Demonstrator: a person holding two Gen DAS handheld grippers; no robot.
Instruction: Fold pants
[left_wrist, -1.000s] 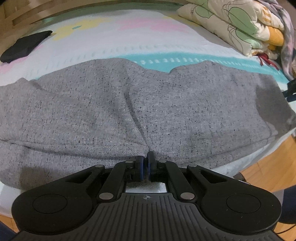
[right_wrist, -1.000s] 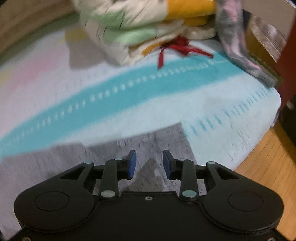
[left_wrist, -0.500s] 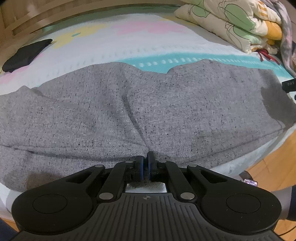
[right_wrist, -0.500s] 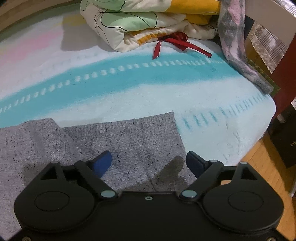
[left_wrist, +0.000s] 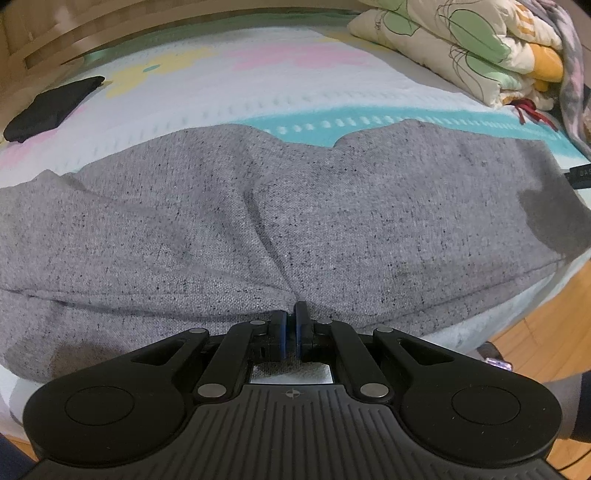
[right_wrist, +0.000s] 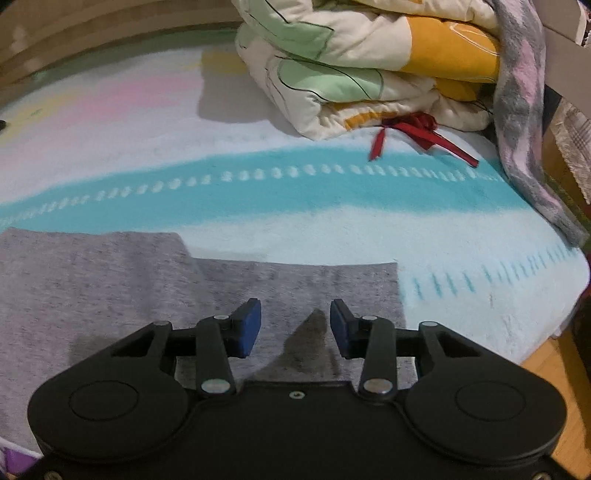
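Note:
Grey speckled pants lie spread across the bed, their creases running together at the near edge. There my left gripper is shut on a pinch of the fabric. In the right wrist view the leg end of the pants lies flat with its hem to the right. My right gripper hovers over that leg end. Its jaws are closing, with a gap still between the blue pads. The fabric lies under them and nothing is pinched.
A folded flowered quilt with a red ribbon sits at the back right, and a grey-pink blanket hangs beside it. A black cloth lies at the far left. The bed edge and wooden floor are at the right.
The right gripper's jaws spread wide half a second ago and have since narrowed to a middling gap, while its view rolled a little. The left gripper kept its pinch and stayed put.

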